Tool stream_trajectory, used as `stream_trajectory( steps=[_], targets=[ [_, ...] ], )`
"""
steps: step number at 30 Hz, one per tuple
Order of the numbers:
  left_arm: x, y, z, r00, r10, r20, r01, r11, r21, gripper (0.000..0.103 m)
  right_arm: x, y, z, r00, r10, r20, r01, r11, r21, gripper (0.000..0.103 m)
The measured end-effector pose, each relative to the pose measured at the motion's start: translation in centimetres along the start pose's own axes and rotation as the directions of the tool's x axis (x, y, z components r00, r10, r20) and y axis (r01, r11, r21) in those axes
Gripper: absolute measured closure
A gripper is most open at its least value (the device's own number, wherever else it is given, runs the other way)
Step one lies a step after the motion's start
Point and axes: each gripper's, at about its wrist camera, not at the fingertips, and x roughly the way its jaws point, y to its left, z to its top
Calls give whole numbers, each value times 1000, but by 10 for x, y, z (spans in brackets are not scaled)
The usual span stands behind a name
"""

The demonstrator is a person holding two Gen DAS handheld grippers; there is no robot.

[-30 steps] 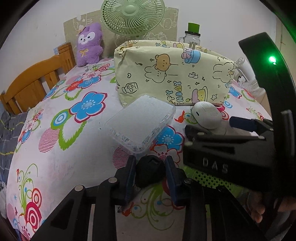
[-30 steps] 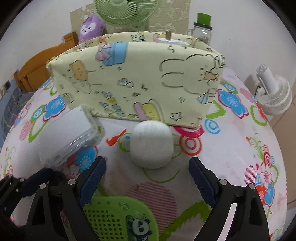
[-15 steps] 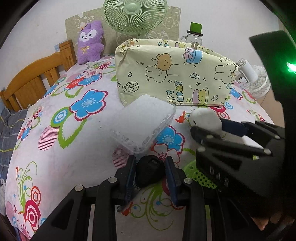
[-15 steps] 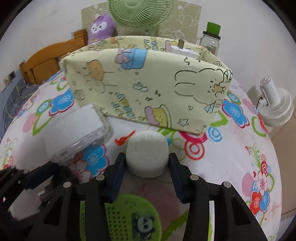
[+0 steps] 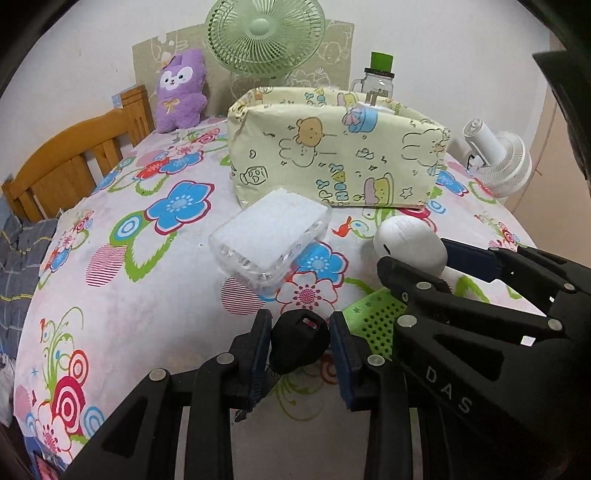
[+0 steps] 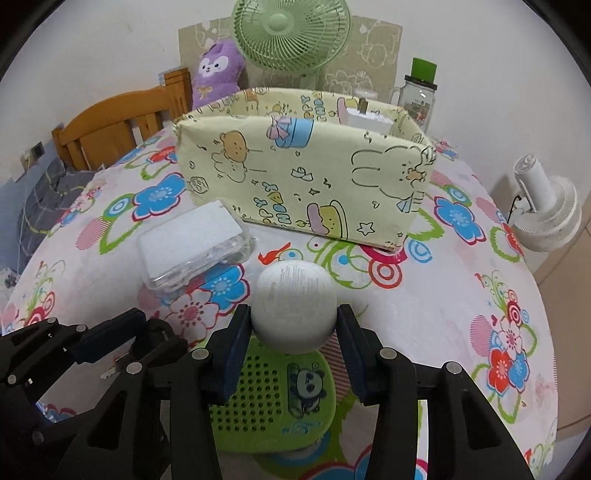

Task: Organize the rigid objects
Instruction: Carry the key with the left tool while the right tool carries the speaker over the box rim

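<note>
My left gripper (image 5: 299, 350) is shut on a black key fob (image 5: 297, 341) just above the flowered cloth; the right wrist view shows it low at the left (image 6: 140, 339). Between the blue pads of my right gripper (image 6: 295, 325) sits a white rounded case (image 6: 295, 302), gripped and held a little above the cloth. The left wrist view shows that case (image 5: 406, 240) to the right. A green perforated panda piece (image 6: 273, 391) lies under the right fingers. A clear plastic box (image 5: 269, 236) lies before the yellow cartoon fabric bin (image 5: 332, 162), which stands open-topped.
Behind the bin (image 6: 303, 177) stand a green fan (image 5: 264, 35), a purple plush (image 5: 179, 90) and a green-lidded jar (image 5: 378, 74). A white fan (image 6: 546, 210) sits past the table's right edge. A wooden bed frame (image 5: 70, 166) is at the left. White items rest inside the bin.
My right gripper went from open around the white case to shut on it and raised it a little toward the bin. The left gripper kept still with the key fob.
</note>
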Motion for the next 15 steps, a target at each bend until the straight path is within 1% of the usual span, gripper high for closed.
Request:
stream_trajectory(
  steps=[8,15],
  targets=[
    [-14,-6,2,1000,17,25,-17,1000,9,71,-23,-1,-2,999,-1,33,1,1000,3,53],
    [-23,-15,11,999,14,38,-15,999,29,71,-41,-9,0,999,-1,50,0,1000,28,53]
  ],
)
